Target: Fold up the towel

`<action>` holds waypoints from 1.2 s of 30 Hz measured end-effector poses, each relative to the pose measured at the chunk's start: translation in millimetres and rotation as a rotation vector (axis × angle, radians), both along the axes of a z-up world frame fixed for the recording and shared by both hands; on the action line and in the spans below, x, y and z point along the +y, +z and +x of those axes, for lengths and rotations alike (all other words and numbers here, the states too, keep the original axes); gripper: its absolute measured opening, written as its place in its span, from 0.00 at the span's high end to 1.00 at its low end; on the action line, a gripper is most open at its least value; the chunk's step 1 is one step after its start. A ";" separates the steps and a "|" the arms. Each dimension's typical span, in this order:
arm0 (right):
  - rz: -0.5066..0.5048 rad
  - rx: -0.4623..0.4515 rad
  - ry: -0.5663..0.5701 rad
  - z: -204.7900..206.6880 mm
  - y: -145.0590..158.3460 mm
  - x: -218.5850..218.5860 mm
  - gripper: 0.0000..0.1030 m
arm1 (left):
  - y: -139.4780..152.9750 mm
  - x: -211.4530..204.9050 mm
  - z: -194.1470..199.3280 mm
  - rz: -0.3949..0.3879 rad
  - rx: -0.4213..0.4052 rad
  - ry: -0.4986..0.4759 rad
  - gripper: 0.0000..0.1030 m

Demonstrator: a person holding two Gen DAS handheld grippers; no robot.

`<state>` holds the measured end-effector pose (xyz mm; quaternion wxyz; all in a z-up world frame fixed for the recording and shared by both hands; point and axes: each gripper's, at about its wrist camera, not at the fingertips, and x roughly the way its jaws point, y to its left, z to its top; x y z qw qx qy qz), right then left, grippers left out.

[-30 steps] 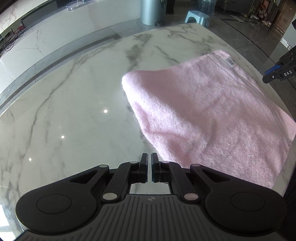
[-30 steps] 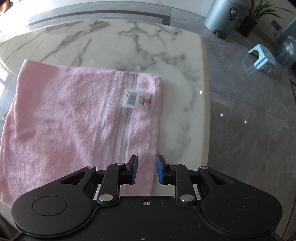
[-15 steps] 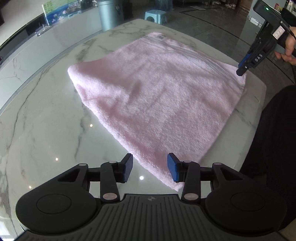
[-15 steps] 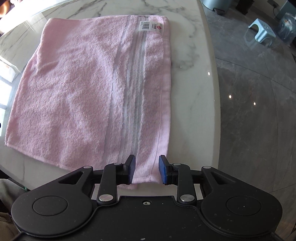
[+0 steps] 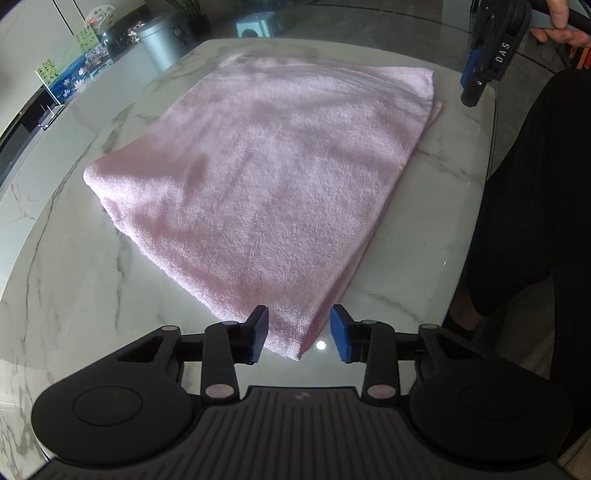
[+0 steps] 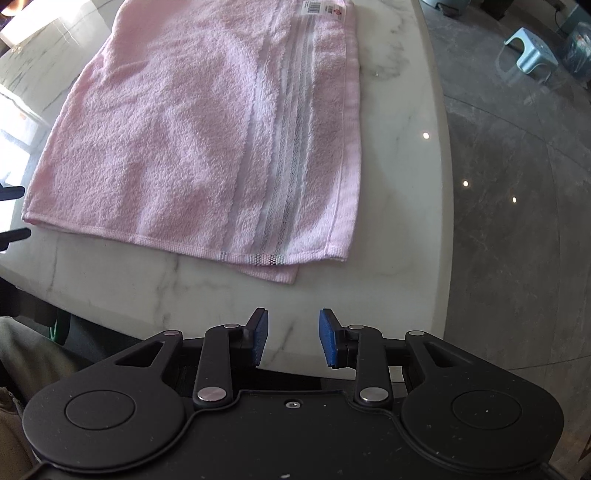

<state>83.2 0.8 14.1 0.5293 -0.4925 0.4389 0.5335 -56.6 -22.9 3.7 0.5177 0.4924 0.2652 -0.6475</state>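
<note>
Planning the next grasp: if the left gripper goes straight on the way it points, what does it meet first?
Probably the near corner of the pink towel, lying between the closing left gripper fingers; depth is uncertain.

A home: marble table (image 5: 66,280), stool (image 6: 532,55), bin (image 5: 162,44), potted plant (image 5: 195,14).

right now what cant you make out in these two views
- Towel underside and lower layers: covered by its top layer, both views.
- Towel label: cut off by the top edge, right wrist view; print too small.
- Left gripper jaws closing around the near corner: contact unclear, left wrist view.
</note>
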 end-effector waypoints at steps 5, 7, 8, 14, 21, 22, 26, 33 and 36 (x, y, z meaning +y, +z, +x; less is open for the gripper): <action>0.032 0.029 -0.038 7.3 -5.3 -6.1 0.72 | -6.0 -5.5 -6.0 0.001 -0.021 0.008 0.73; 0.049 0.032 -0.070 12.7 -7.8 -6.8 0.72 | -8.0 -8.0 -7.9 0.004 -0.028 0.021 0.80; 0.055 0.032 -0.083 14.7 -8.6 -7.2 0.75 | -8.5 -9.4 -8.0 0.004 -0.028 0.031 0.85; 0.095 0.047 -0.138 21.2 -12.3 -5.7 0.93 | -6.5 -17.3 -0.6 0.001 0.029 0.137 0.96; 0.110 0.098 -0.143 8.3 -21.7 3.7 0.93 | -2.5 -20.0 -0.1 -0.005 0.038 0.164 0.96; 0.109 0.099 -0.144 6.9 -23.5 4.9 0.93 | -1.9 -20.2 -0.1 -0.006 0.038 0.167 0.96; 0.103 0.079 -0.147 3.5 -26.8 10.3 0.93 | 0.1 -20.2 0.6 -0.010 0.035 0.173 0.96; 0.110 0.084 -0.159 6.2 -21.2 5.4 0.93 | 3.8 -20.7 7.4 -0.017 0.047 0.214 0.96; 0.094 0.087 -0.148 2.3 -23.8 5.1 0.93 | 5.5 -22.4 5.2 -0.025 0.049 0.217 0.96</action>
